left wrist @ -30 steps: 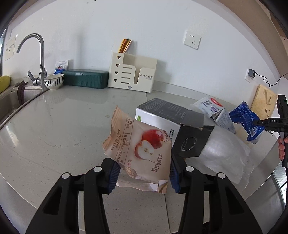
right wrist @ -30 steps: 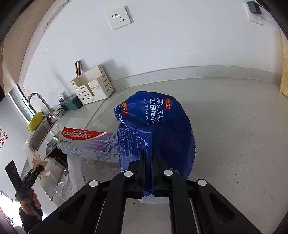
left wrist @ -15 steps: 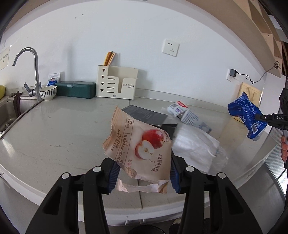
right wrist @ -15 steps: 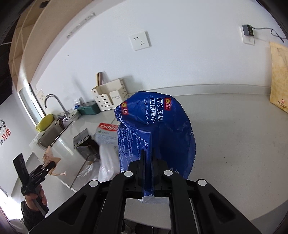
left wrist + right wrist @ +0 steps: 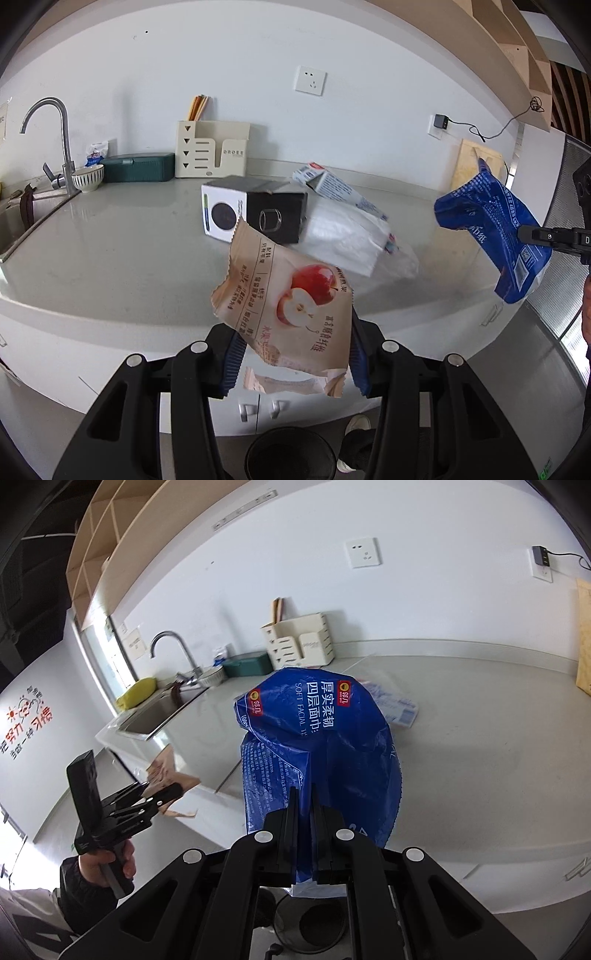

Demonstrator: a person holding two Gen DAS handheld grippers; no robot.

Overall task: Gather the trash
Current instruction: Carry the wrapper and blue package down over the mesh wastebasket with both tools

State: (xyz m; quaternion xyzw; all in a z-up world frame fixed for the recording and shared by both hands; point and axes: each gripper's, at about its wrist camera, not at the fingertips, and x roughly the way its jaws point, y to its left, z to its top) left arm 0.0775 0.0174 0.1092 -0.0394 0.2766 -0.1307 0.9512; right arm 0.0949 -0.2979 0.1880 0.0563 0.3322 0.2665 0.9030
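My left gripper point(image 5: 293, 354) is shut on a beige snack wrapper point(image 5: 288, 299) with a red apple printed on it, held in the air off the counter's front edge. My right gripper point(image 5: 304, 805) is shut on a crumpled blue tissue pack point(image 5: 321, 746), also lifted clear of the counter. The blue tissue pack point(image 5: 498, 240) shows at the right of the left wrist view, the beige wrapper point(image 5: 168, 771) at the left of the right wrist view. A dark round bin point(image 5: 291, 458) stands on the floor below both grippers. It shows under the right gripper as the bin point(image 5: 310, 926).
On the grey counter point(image 5: 110, 258) lie a black-and-white box point(image 5: 255, 212), a toothpaste carton point(image 5: 336, 190) and a clear plastic bag point(image 5: 354, 240). Sink, tap point(image 5: 55, 136) and bowl point(image 5: 88, 178) sit far left. A cream organiser point(image 5: 210, 149) and green box point(image 5: 138, 168) stand against the wall.
Both grippers have drawn back from the counter with their trash. The counter's front edge, the cabinet fronts and the floor bin have come into view below them.
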